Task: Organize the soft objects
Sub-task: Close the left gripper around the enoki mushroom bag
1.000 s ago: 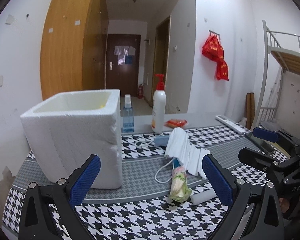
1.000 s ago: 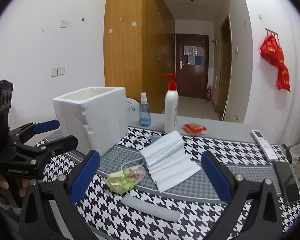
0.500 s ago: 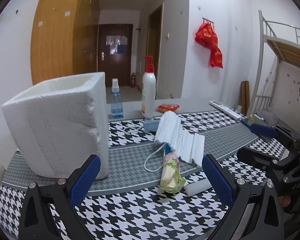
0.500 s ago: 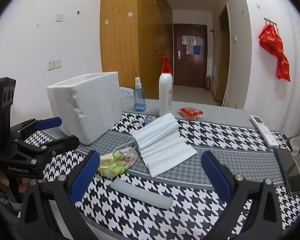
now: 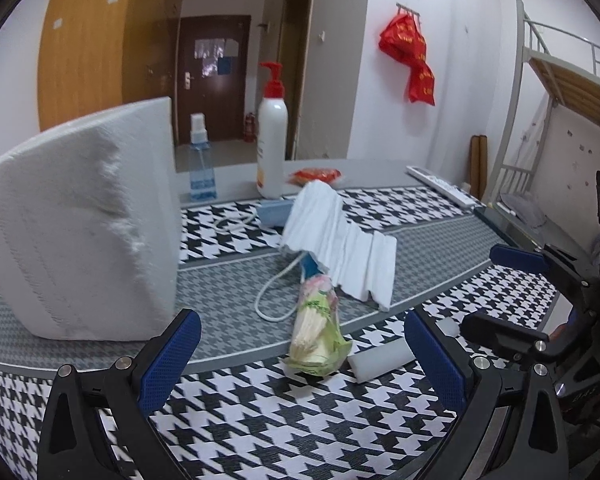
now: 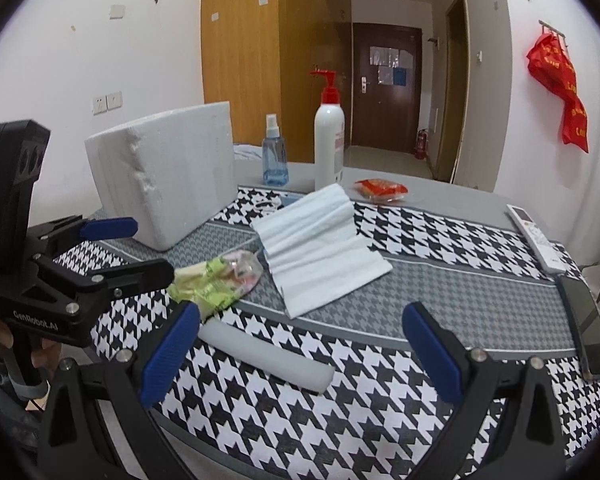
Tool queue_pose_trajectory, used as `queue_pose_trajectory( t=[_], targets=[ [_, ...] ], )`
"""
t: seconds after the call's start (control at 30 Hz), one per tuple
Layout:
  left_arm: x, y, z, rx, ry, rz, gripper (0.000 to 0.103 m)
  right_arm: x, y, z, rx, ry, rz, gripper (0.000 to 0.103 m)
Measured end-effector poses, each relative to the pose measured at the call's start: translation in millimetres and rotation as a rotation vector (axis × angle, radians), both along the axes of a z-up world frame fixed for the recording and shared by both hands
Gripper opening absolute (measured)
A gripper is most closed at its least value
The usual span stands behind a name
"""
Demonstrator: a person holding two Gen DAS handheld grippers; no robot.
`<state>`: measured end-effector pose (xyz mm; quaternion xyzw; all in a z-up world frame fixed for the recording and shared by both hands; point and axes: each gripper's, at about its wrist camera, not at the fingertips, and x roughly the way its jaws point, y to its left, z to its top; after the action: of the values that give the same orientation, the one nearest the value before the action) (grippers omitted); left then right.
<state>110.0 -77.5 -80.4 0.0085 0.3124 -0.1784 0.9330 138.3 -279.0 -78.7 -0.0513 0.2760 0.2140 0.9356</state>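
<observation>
A white foam box [image 5: 80,232] [image 6: 168,176] stands at the table's left. A green and pink plastic packet [image 5: 316,332] [image 6: 216,280] lies in front of both grippers. A white foam roll [image 6: 264,360] [image 5: 382,358] lies beside it. A pleated white cloth [image 5: 340,236] [image 6: 320,240] lies farther back. My left gripper [image 5: 300,360] is open and empty, low over the near table edge, with the packet just ahead. My right gripper [image 6: 300,352] is open and empty, with the foam roll between its fingers' line.
A pump bottle [image 6: 329,136], a blue spray bottle [image 6: 275,158] and a red packet [image 6: 380,190] stand at the back. A remote [image 6: 534,238] and a phone [image 6: 588,328] lie at the right. A white cord [image 5: 276,284] loops by the cloth.
Both grippers have dropped lower and moved forward toward the packet and foam roll. The box top is now above the left camera. Both stay open.
</observation>
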Motion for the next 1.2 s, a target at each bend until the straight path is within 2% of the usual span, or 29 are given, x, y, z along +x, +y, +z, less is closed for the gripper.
queue_pose_trajectory(
  t=[0.43, 0.77, 0.9, 1.1, 1.17, 1.2],
  targets=[
    [22, -10, -15, 0.003, 0.089, 0.012, 0.100, 7, -9, -14, 0.009, 0.061, 0.031, 0.102],
    [34, -17, -30, 0.019, 0.169, 0.006, 0.081, 18, -11, -22, 0.006, 0.109, 0.092, 0.102],
    [39, -18, -36, 0.014, 0.212, 0.001, 0.072, 22, -7, -26, -0.041, 0.122, 0.131, 0.101],
    [44, -20, -39, 0.005, 0.238, -0.010, 0.057, 24, -2, -29, -0.084, 0.126, 0.208, 0.088],
    [44, -22, -39, 0.009, 0.240, -0.019, 0.045, 25, -1, -31, -0.100, 0.135, 0.221, 0.087],
    [45, -22, -39, 0.014, 0.237, -0.017, 0.043, 27, -1, -32, -0.101, 0.146, 0.228, 0.081]
  ],
)
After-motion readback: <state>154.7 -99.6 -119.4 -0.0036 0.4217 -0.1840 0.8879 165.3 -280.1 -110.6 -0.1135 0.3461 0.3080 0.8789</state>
